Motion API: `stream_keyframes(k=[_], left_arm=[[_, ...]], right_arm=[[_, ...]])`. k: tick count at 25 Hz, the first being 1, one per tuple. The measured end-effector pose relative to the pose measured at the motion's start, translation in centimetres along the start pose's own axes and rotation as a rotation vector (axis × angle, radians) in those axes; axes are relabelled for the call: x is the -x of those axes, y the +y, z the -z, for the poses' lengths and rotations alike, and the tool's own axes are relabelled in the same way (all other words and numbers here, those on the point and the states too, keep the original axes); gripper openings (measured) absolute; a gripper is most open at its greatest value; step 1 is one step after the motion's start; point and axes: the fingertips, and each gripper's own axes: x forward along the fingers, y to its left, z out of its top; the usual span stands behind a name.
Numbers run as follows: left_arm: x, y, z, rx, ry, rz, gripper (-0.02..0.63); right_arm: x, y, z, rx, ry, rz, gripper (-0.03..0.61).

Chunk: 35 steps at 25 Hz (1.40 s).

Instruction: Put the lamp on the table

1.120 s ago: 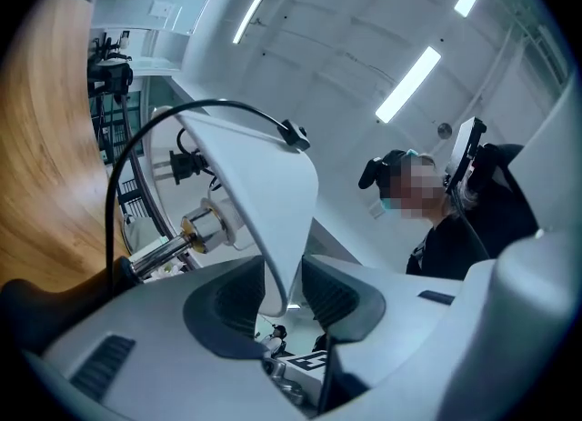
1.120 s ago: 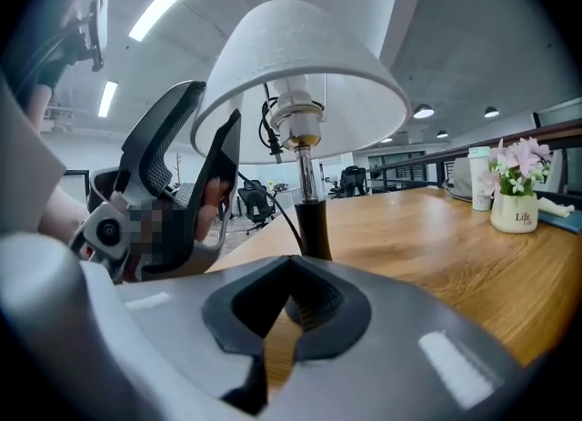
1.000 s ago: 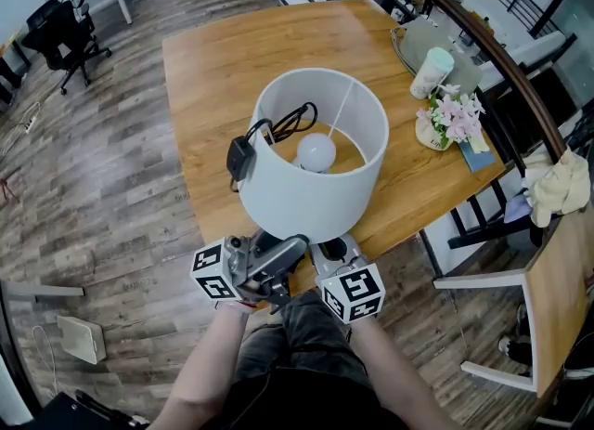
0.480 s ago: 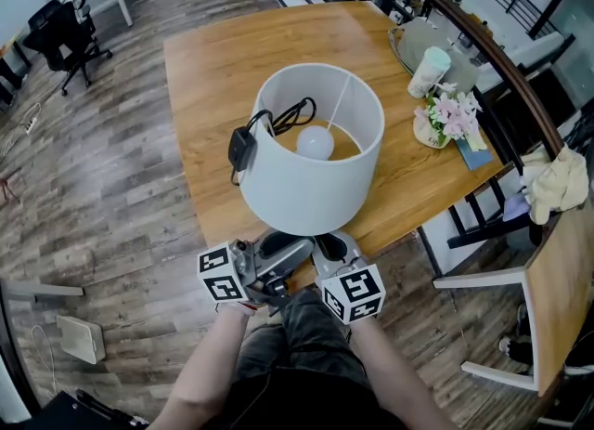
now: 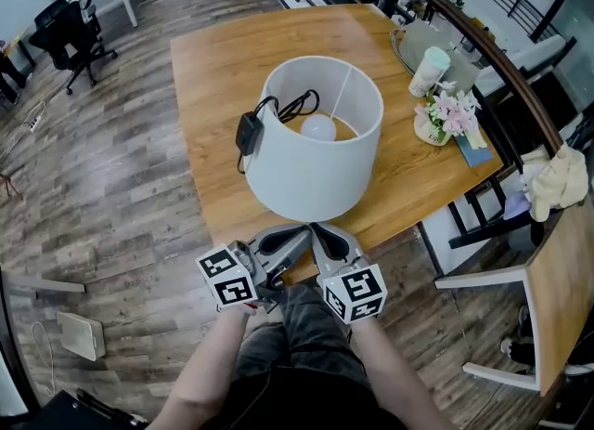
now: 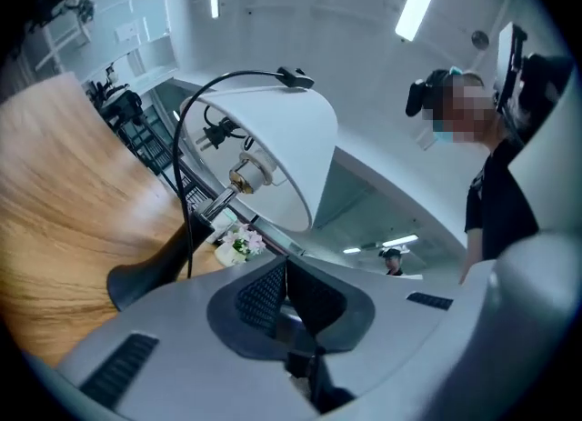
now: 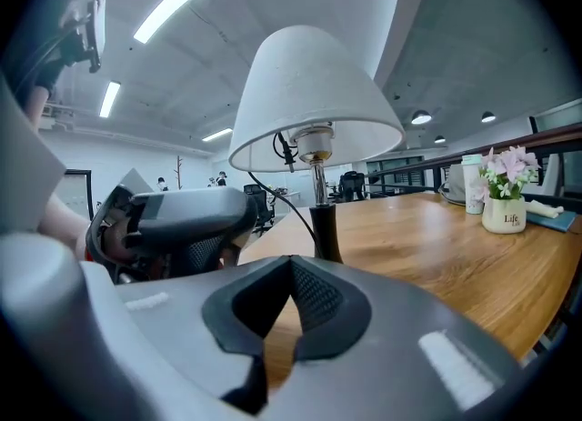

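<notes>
The lamp (image 5: 316, 140) stood by the near edge of the counter (image 5: 213, 66), blocking the middle; bare wood lay open behind and left; flowers (image 5: 450, 114) and a cup (image 5: 430, 71) crowded the right edge.

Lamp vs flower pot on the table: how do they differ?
The lamp is far larger than the flower pot. The lamp has a white shade with a black cord over it; the flower pot holds pink flowers. The lamp is at the near edge, the flower pot at the right. Both stand upright on the table.
</notes>
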Motion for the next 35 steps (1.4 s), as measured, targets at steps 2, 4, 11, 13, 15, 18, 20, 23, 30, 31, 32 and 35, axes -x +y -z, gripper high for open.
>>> stream_keyframes(k=[2,4,11,13,15,18,20,23,30,31,32,35], left_arm=[[0.2,0.0,0.5,-0.059,0.039,-0.042,-0.003],[0.5,-0.3,1.0,-0.115,0.067,-0.067,-0.003],[1.5,-0.6,1.7,-0.248,0.103,-0.182,-0.003],[1.9,-0.6,1.6,-0.277,0.105,-0.223,-0.003],[2.3,-0.7,1.4,-0.311,0.100,-0.266,-0.003],[3.1,-0.7,0.7,-0.351,0.079,-0.328,-0.003],[3.7,-0.8,0.3,-0.374,0.066,-0.366,-0.003],[4.8,-1.3,-0.3,-0.403,0.045,-0.415,-0.003],[7.1,-4.2,0.4,-0.430,0.030,-0.476,-0.003],[7.3,-4.8,0.7,-0.431,0.029,-0.479,-0.003],[7.6,-5.5,0.9,-0.434,0.028,-0.482,-0.003],[8.5,-7.7,1.7,-0.446,0.014,-0.499,-0.003]], right_arm=[[0.4,0.2,-0.1,0.001,-0.004,0.002,0.008],[0.9,0.6,-0.2,0.002,-0.010,0.003,0.008],[2.9,1.5,-0.7,0.021,-0.031,0.012,0.008],[3.4,1.8,-0.9,0.029,-0.035,0.008,0.008],[3.8,2.1,-1.1,0.047,-0.040,0.005,0.008],[4.3,2.2,-1.6,0.063,-0.050,0.004,0.008],[4.6,2.1,-2.0,0.072,-0.058,0.003,0.008],[5.5,2.3,-2.6,0.088,-0.072,-0.001,0.008],[8.9,3.9,-3.4,0.107,-0.096,-0.008,0.008],[9.6,4.2,-3.4,0.107,-0.100,-0.009,0.008],[10.3,4.6,-3.4,0.106,-0.104,-0.011,0.008],[12.7,5.8,-3.5,0.107,-0.123,-0.012,0.008]])
